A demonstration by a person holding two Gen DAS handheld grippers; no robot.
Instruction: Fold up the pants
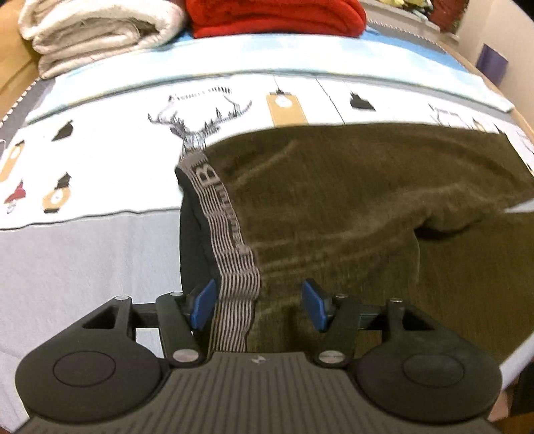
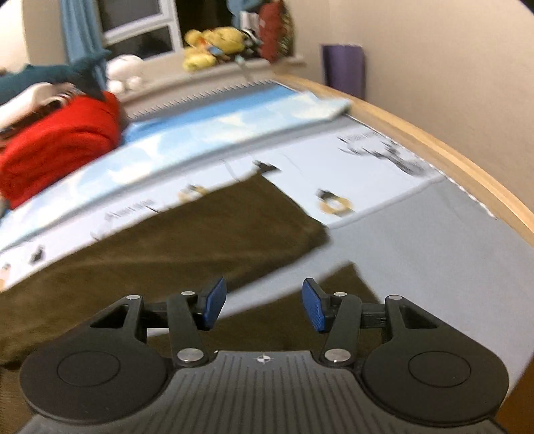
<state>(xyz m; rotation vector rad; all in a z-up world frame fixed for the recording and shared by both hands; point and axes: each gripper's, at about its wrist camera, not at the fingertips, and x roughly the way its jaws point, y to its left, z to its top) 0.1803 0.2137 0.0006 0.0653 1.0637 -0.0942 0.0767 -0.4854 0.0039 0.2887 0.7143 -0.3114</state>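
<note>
The olive pants (image 1: 350, 200) lie spread on the bed (image 1: 83, 267), striped waistband (image 1: 233, 267) toward the left tool (image 1: 259, 305) and the two legs running off toward the right tool (image 2: 263, 303), their cuffs apart with a strip of grey sheet between them. Both tools stand partly open and hold nothing: the left one's blue pads flank the waistband without pressing it, and the right one's pads hang above the gap between the legs. The upper leg sits askew over the lower, with a loose ridge at the crotch, so a fold made from here would likely come out crooked. If either tool closes on only the top layer, the layer beneath may drag and bunch. A red blanket (image 1: 277, 16) and cream towel (image 1: 96, 30) at the bed's far end look well clear of the work
</note>
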